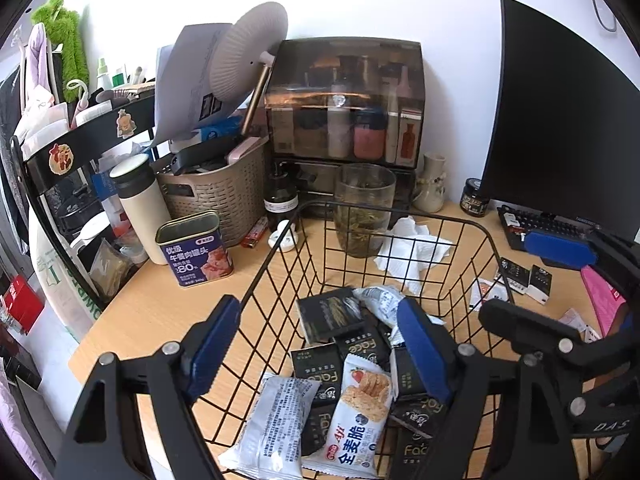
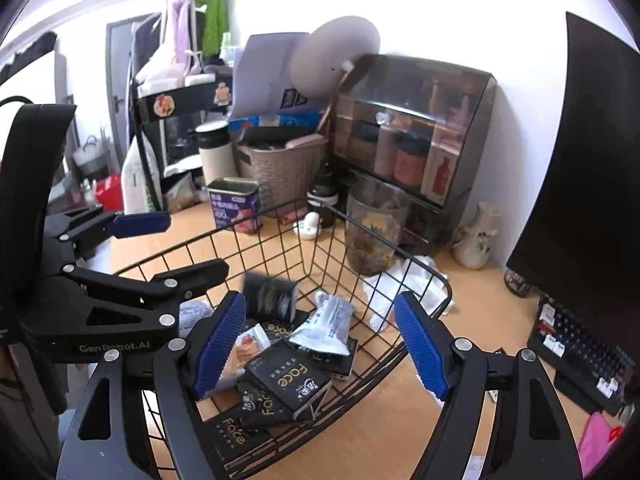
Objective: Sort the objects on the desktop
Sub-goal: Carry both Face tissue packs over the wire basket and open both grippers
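Left wrist view: the left hand-held gripper (image 1: 322,348) is hanging wide open over the black wire basket (image 1: 280,248) sitting on the table (image 1: 160,312), its blue pads straddling the basket's left wall, nothing pinched between them. Inside the basket, black "Face" packets (image 1: 314,364) are lying in a heap with a white strawberry snack bar (image 1: 360,412) and a grey-white wrapper (image 1: 276,420). A couple more black packets (image 1: 524,276) are lying outside on the table near the keyboard (image 1: 548,224). The right hand-held gripper (image 1: 532,280) is poking in from the right edge.

Right wrist view: the right hand-held gripper (image 2: 320,348) is also gaping open above the basket (image 2: 380,248), holding nothing. A black packet (image 2: 268,296) is looking blurry above the pile. The blue meat tin (image 2: 236,204) and a glass of tea (image 2: 374,228) are standing behind the basket.
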The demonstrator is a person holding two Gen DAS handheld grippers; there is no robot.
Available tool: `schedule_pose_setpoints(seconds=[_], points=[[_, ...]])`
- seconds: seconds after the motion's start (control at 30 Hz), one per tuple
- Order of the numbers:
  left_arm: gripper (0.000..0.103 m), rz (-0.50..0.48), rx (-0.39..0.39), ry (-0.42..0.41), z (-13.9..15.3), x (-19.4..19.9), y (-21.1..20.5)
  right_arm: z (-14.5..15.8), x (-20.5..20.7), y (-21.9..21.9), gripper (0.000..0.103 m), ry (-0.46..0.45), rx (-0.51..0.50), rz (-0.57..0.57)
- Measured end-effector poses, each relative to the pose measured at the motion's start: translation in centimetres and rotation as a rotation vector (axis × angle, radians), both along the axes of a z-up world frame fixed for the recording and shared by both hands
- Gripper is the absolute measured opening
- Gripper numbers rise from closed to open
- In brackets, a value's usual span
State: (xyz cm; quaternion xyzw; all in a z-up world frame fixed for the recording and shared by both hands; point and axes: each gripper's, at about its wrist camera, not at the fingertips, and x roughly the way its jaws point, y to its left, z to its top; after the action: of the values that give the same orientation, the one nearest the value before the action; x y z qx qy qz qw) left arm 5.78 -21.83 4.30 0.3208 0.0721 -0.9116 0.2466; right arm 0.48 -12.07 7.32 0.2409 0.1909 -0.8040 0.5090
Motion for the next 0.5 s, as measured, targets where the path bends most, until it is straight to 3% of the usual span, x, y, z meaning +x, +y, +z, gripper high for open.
schedule_pose_setpoints(seconds=[0.5], points=[[0.082,-0.046,0.003,0.006,0.7,-0.6,1.9,1.5,-0.9,2.6,0.076,0.031,-0.017,-0.033]])
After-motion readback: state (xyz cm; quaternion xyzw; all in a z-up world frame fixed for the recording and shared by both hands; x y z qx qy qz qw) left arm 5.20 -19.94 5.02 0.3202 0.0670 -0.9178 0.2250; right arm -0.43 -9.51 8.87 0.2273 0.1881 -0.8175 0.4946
